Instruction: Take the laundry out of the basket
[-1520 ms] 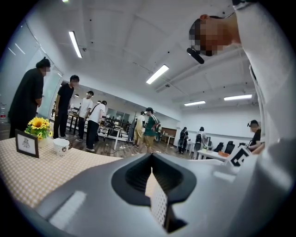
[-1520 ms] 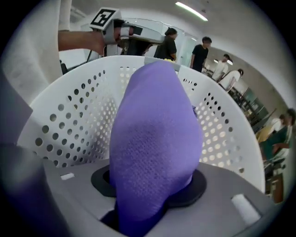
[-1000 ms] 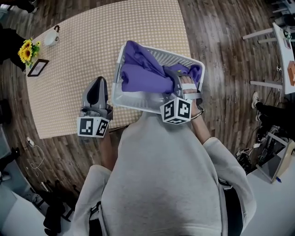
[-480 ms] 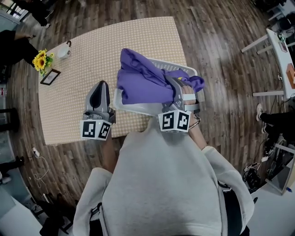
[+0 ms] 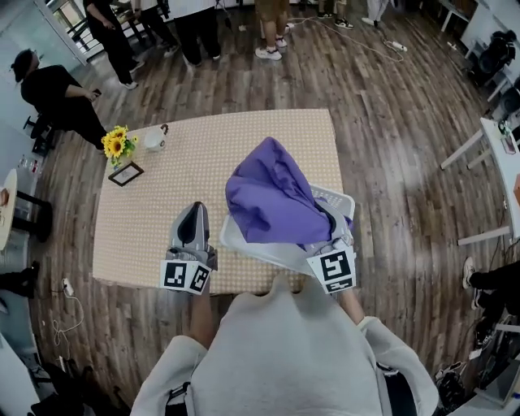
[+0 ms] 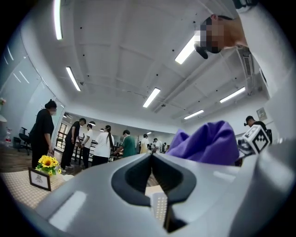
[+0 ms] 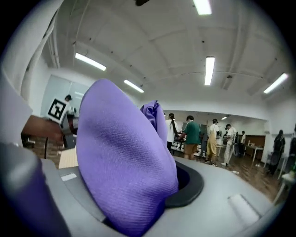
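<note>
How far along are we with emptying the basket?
Nothing set down yet. The right hand-held gripper is shut on the purple fabric garment, raised above the white plastic laundry basket. The left hand-held gripper is shut, empty. Left: carrying it clear onto the checked tablecloth.

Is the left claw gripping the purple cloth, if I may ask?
No, the left claw is shut on nothing; the purple cloth sits beside it.

Office-like hall: plank floor (image 5: 390, 122), strip ceiling lights (image 7: 209, 69), desks (image 5: 502, 158), standing people (image 5: 195, 24).
</note>
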`<state>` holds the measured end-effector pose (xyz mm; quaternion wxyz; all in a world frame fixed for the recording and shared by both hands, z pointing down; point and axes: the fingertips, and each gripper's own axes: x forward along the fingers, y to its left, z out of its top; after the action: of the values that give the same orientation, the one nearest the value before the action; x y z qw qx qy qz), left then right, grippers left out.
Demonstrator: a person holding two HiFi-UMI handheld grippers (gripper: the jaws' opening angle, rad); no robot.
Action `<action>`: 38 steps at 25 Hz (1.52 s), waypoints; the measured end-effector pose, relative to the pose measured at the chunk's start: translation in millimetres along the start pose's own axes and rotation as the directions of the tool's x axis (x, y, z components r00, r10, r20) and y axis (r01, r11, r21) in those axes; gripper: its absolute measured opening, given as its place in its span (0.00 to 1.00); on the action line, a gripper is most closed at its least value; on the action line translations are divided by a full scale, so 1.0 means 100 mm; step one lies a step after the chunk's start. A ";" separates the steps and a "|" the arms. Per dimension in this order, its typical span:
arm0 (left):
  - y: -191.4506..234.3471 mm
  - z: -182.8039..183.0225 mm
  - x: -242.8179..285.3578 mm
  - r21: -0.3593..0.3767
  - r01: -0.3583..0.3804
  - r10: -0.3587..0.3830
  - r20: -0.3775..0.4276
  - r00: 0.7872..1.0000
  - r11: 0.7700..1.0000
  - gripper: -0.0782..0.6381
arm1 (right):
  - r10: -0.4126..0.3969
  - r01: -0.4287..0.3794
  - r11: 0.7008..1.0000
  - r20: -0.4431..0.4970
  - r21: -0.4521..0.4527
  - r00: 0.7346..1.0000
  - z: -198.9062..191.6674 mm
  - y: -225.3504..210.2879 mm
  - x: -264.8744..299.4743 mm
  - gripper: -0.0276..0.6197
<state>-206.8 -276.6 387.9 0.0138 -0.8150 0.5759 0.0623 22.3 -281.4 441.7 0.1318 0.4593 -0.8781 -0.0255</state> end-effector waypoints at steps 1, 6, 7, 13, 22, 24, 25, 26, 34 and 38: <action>0.00 0.03 -0.02 0.005 -0.006 0.006 0.004 1.000 1.000 0.12 | 0.025 -0.027 0.999 0.046 0.045 0.999 0.11 0.00 -0.01 0.34; -0.19 0.07 -0.16 0.011 -0.003 0.003 -0.007 1.000 1.000 0.12 | 0.122 -0.153 0.972 0.171 0.181 0.978 0.36 0.08 -0.06 0.34; -0.25 0.06 -0.18 0.009 0.003 -0.002 -0.007 1.000 1.000 0.12 | 0.129 -0.161 0.970 0.175 0.184 0.976 0.36 0.08 -0.08 0.34; -0.39 0.13 -0.39 0.002 0.050 -0.050 0.019 0.999 0.999 0.12 | 0.108 -0.147 0.971 0.206 0.188 0.973 0.48 0.23 -0.27 0.34; -0.14 0.46 -0.89 -0.007 0.109 -0.108 0.092 0.990 0.994 0.12 | 0.006 -0.079 0.970 0.304 0.229 0.953 1.06 0.54 -0.65 0.34; -0.12 0.42 -1.04 -0.024 0.134 -0.132 0.089 0.987 0.991 0.12 | -0.021 -0.058 0.969 0.310 0.242 0.951 1.12 0.68 -0.82 0.34; -0.12 0.41 -1.11 -0.031 0.147 -0.143 0.090 0.986 0.989 0.12 | -0.033 -0.048 0.967 0.311 0.249 0.950 1.14 0.75 -0.89 0.34; -0.13 0.39 -1.18 -0.038 0.160 -0.156 0.091 0.984 0.986 0.12 | -0.043 -0.041 0.966 0.312 0.256 0.949 1.15 0.82 -0.97 0.34; -0.40 0.40 -1.55 -0.068 0.243 -0.238 0.077 0.968 0.968 0.12 | -0.083 -0.004 0.954 0.278 0.299 0.957 1.08 1.26 -1.46 0.34; -0.66 0.39 -1.71 -0.062 0.252 -0.249 0.058 0.967 0.966 0.12 | -0.084 -0.001 0.949 0.256 0.314 0.963 0.88 1.32 -1.73 0.34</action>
<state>-204.4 -90.0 366.0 0.0078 -0.8794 0.4653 0.1002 -11.3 -71.3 342.4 -0.0621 0.4854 -0.8707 0.0489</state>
